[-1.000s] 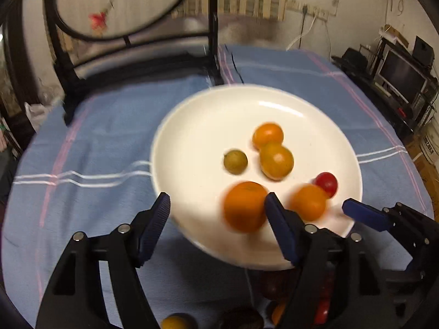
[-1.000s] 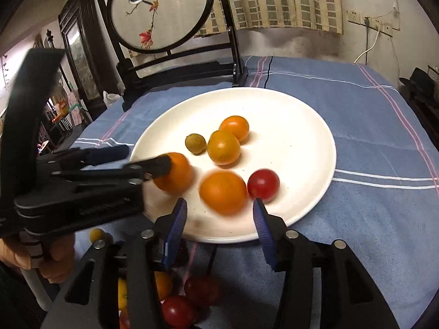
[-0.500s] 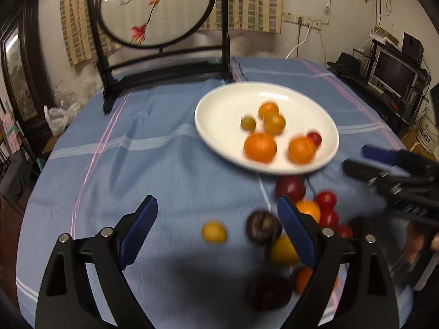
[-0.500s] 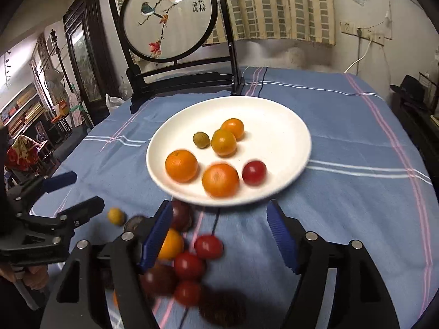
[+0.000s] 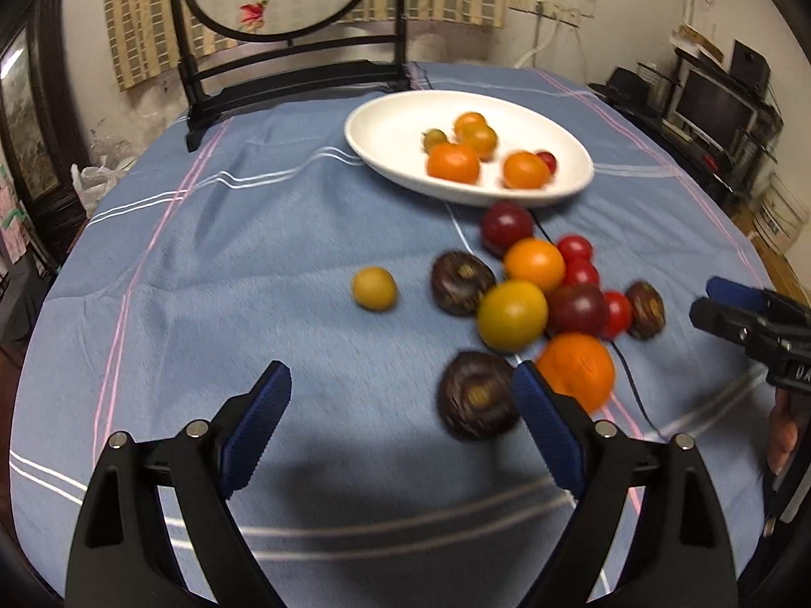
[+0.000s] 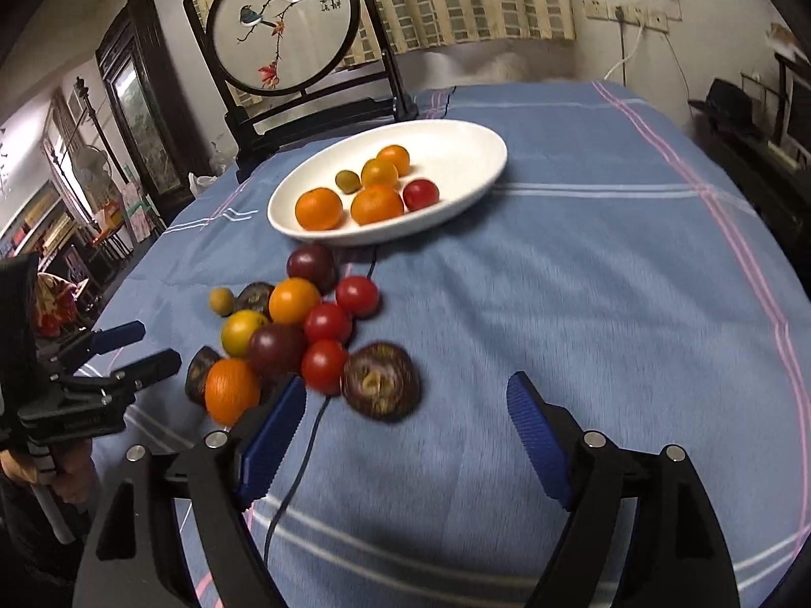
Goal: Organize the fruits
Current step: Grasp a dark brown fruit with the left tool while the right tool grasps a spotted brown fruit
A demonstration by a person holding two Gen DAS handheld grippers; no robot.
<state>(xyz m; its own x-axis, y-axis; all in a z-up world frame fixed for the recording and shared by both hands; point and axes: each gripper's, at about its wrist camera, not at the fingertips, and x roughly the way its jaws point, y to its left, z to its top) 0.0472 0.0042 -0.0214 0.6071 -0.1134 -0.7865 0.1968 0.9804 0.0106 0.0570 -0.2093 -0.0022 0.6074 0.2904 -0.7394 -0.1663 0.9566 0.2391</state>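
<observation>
A white plate [image 5: 395, 124] [image 6: 466, 147] on the blue tablecloth holds several small fruits: oranges, a green one and a red tomato [image 6: 420, 193]. In front of it lies a loose pile of fruits on the cloth: an orange [image 5: 578, 370] [image 6: 232, 388], dark purple fruits [image 5: 477, 395] [image 6: 381, 381], red tomatoes [image 6: 324, 365] and a small yellow one [image 5: 374, 288]. My left gripper [image 5: 400, 420] is open and empty, near side of the pile. My right gripper [image 6: 405, 425] is open and empty, also just short of the pile.
A dark wooden stand with a round embroidered screen [image 6: 284, 25] stands at the table's far edge behind the plate. A thin black cable [image 6: 304, 461] runs under the pile. Shelves and a monitor [image 5: 709, 106] stand off the table at right.
Both grippers have pulled back from the plate toward the near side. The orange that the left gripper was at now lies on the plate. The pile on the cloth has come into full view.
</observation>
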